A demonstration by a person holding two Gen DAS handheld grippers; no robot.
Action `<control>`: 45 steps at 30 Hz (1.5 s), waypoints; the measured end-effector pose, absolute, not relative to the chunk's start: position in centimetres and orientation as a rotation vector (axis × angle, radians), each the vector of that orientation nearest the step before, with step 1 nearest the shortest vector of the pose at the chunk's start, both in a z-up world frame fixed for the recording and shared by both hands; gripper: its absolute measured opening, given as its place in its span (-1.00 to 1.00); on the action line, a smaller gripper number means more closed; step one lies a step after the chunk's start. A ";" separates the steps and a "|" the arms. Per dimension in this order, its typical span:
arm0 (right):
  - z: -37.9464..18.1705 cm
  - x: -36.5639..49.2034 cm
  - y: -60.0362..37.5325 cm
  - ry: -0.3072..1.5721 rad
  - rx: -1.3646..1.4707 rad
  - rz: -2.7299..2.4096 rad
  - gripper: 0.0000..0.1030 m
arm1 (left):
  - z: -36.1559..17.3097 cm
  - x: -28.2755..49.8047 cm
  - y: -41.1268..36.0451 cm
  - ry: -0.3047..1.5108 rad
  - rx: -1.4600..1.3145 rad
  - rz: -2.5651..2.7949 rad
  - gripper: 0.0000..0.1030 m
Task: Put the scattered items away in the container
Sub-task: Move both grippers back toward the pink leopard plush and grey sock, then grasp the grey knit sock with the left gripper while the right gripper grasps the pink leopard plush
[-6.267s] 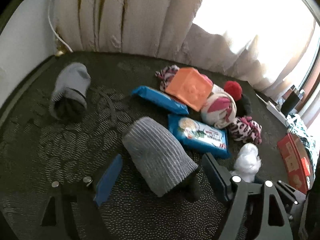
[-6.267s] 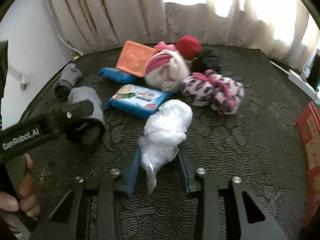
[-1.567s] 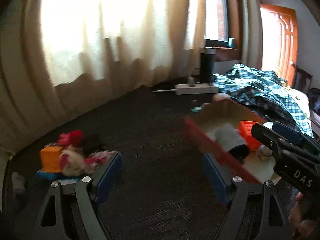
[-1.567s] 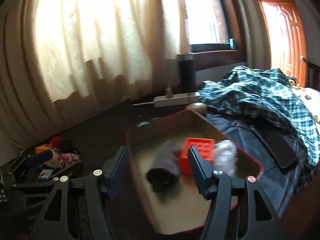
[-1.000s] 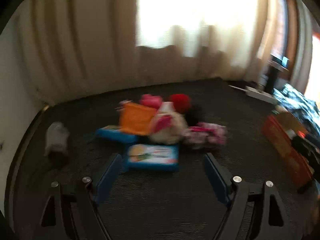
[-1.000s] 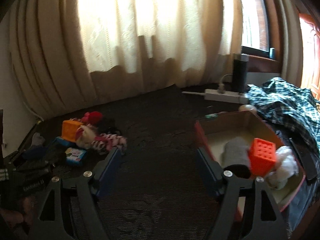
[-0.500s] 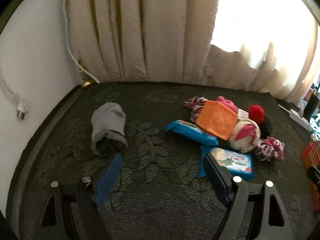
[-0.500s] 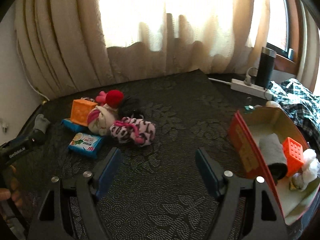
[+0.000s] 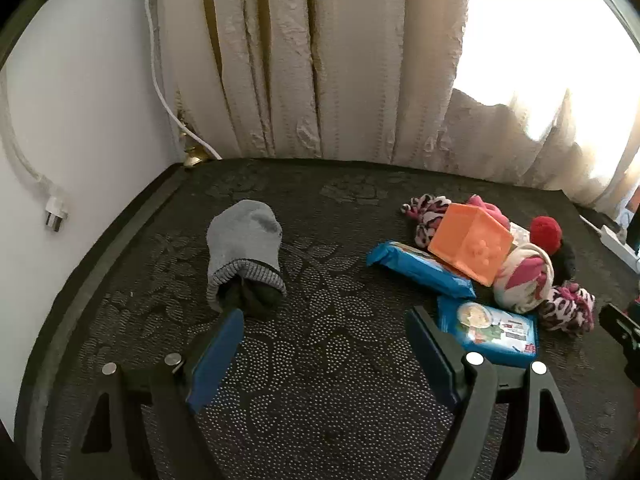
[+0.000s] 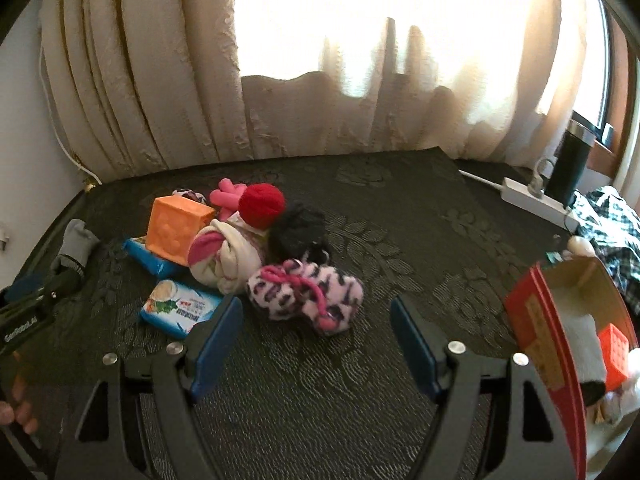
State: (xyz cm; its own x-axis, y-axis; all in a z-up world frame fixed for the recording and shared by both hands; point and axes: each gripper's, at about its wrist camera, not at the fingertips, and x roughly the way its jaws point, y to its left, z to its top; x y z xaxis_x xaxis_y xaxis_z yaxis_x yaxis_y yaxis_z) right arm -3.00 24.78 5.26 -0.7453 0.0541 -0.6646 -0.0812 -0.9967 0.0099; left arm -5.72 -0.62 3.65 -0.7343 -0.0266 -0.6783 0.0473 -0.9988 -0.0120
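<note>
Scattered items lie on the dark carpet ahead of both empty, spread-jawed tools: a grey sock (image 9: 244,254) just beyond the left gripper (image 9: 326,346), a spotted pink sock (image 10: 306,294) just beyond the right gripper (image 10: 316,328). Around them sit blue packets (image 9: 490,328) and an orange cube (image 9: 470,242). Only the right view shows the cardboard box (image 10: 538,344), well apart at the right, already holding things.

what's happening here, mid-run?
A person is tidying loose items off a dark patterned mat into a red cardboard box, one claw in each hand. Both the left claw and the right claw are open and empty. The box already holds an orange cube and some pale soft items. Still out on the mat: a grey sock lying apart, two blue wipe packs, an orange block, a red pompom and the pink spotted fleece in front of the right claw.
</note>
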 end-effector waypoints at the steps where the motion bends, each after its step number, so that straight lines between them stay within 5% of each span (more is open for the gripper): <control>1: 5.1 -3.4 24.6 0.051 -1.096 2.870 0.54 | 3.6 -5.8 -0.6 0.038 1.127 -2.885 0.64; 13: 2.6 -6.9 25.1 0.079 -1.158 2.846 0.54 | 2.6 -7.1 -1.2 0.009 1.153 -2.834 0.65; 28: 1.5 -7.2 26.6 0.207 -1.193 2.869 0.54 | 0.9 -10.1 -7.2 0.339 1.263 -2.714 0.64; 36: 1.7 -6.8 27.4 0.280 -1.185 2.883 0.54 | 1.2 -13.3 -6.8 0.179 1.238 -2.668 0.64; 43: 1.6 -6.9 28.1 0.349 -1.175 2.907 0.54 | -1.3 -14.6 -7.8 0.265 1.322 -2.652 0.64; 44: 1.5 -7.0 28.1 0.360 -1.181 2.912 0.54 | -1.4 -14.7 -7.8 0.267 1.318 -2.656 0.62; 45: 1.4 -7.1 28.1 0.367 -1.188 2.918 0.54 | -1.4 -14.6 -7.8 0.262 1.302 -2.665 0.37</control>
State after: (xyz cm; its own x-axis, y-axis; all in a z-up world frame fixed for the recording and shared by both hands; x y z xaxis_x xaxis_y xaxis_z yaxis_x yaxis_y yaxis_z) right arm -7.06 28.10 1.38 -0.7189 -0.1142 -0.6856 -0.0591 -0.9728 0.2240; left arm -14.65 -7.79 -1.36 -0.6065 -0.0695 -0.7921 0.2226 -0.9712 -0.0852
